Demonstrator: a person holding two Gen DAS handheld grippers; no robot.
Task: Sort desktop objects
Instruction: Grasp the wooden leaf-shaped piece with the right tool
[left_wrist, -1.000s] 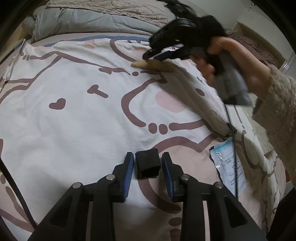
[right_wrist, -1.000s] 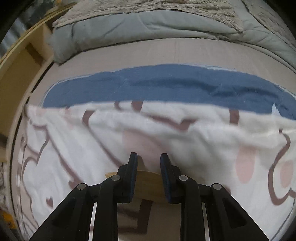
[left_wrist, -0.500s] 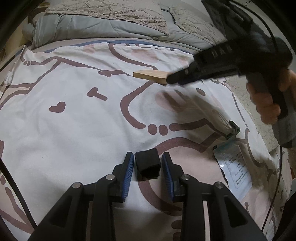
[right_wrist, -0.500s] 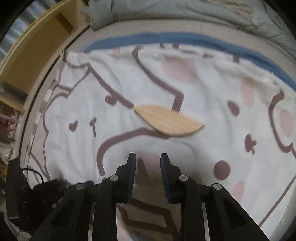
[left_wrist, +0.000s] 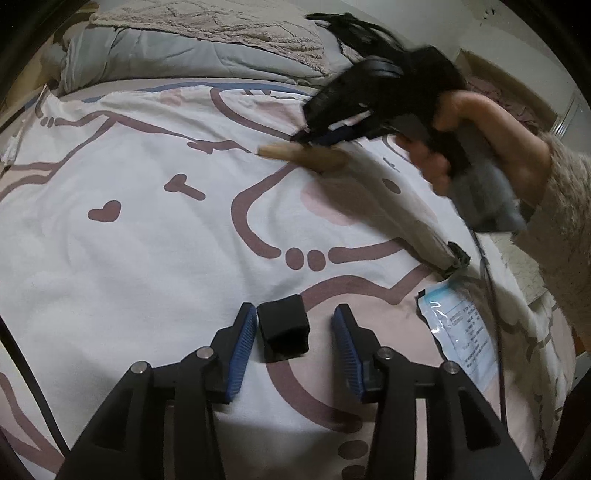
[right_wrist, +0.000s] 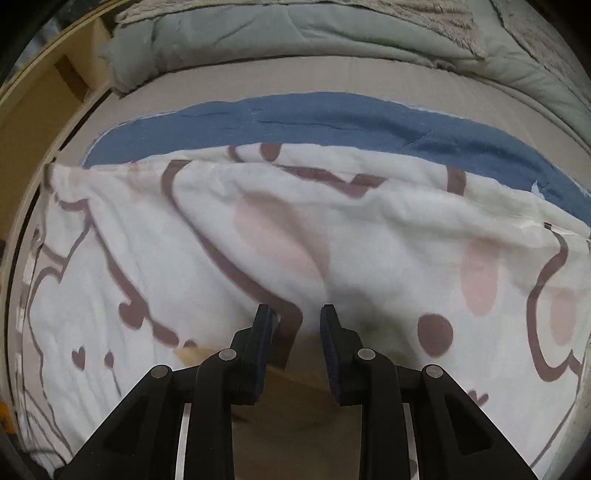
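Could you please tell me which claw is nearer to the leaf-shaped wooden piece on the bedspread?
The right claw: it sits down over the wooden piece, at its far end. The left claw is well short of it, astride the small black block.

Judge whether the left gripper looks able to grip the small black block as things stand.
Probably yes: the left gripper has just been opening, and the black block sits on the blanket between its fingers, nothing blocking it.

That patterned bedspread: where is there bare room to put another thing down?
The widest bare stretch is the left half of the bedspread, around the heart print, left of the black block. The right side is crowded: the wooden piece under the right gripper, a clip and a packet.
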